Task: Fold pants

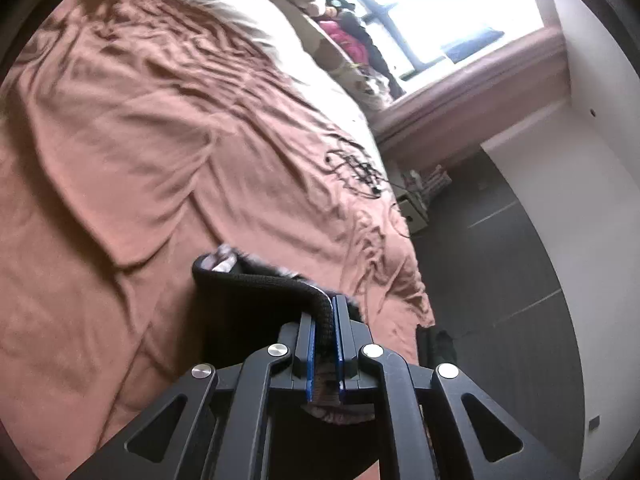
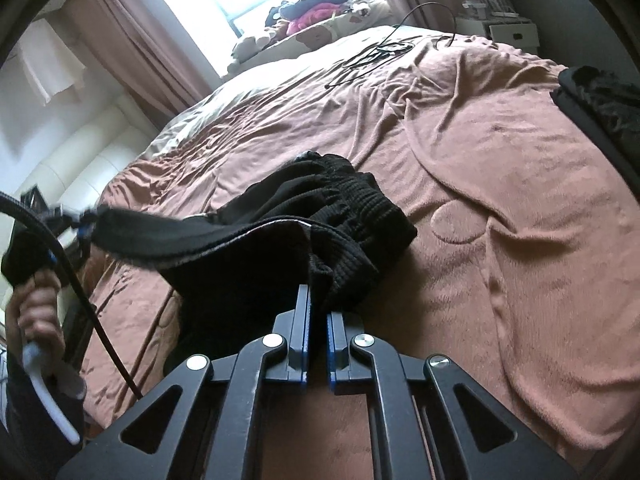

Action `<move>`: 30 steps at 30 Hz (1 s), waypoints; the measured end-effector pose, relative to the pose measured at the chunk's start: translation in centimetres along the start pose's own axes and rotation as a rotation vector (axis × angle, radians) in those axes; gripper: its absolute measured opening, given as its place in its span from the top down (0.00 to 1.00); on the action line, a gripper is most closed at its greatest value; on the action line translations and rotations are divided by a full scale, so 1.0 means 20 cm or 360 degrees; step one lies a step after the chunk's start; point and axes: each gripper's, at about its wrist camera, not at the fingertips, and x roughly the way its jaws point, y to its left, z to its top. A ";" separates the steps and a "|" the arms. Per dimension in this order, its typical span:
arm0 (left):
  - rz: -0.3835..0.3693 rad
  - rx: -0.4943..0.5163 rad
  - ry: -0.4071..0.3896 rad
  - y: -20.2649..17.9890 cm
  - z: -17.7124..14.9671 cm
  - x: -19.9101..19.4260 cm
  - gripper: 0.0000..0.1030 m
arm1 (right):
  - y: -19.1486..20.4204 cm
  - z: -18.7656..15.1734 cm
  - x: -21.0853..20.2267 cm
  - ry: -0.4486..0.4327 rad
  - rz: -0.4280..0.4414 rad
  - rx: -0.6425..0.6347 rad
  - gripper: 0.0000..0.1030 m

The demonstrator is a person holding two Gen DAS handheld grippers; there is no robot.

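Both the left gripper (image 1: 325, 322) and right gripper (image 2: 318, 312) clamped the black pants (image 2: 320, 216) at lower centre over the blanket (image 2: 500, 184), cables (image 2: 376, 52) lying upper centre.

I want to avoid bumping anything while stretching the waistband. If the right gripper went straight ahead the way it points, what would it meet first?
The right gripper is already shut on the black pants, so their bunched fabric comes first. Beyond it is the brown blanket; depth is unclear.

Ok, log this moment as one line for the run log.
step: lifting pants | left tool: shut on black pants | right tool: shut on black pants | garment: stretched between tools over brown bedspread | fold: not yet made
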 end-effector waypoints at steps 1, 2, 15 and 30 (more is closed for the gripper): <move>-0.0005 0.0020 0.0005 -0.03 0.02 0.01 0.92 | -0.01 -0.01 -0.01 -0.0002 0.0004 0.0004 0.97; -0.0011 0.0034 0.0011 -0.06 0.04 0.03 0.92 | -0.01 -0.01 -0.02 -0.0003 0.0006 0.0008 0.97; 0.0018 0.0190 0.0189 -0.32 0.22 0.50 0.92 | -0.07 -0.07 -0.06 0.0020 0.0036 0.0060 0.97; 0.0150 0.0213 0.0389 -0.38 0.25 1.05 0.90 | -0.16 -0.12 -0.07 0.0039 0.0067 0.0176 0.98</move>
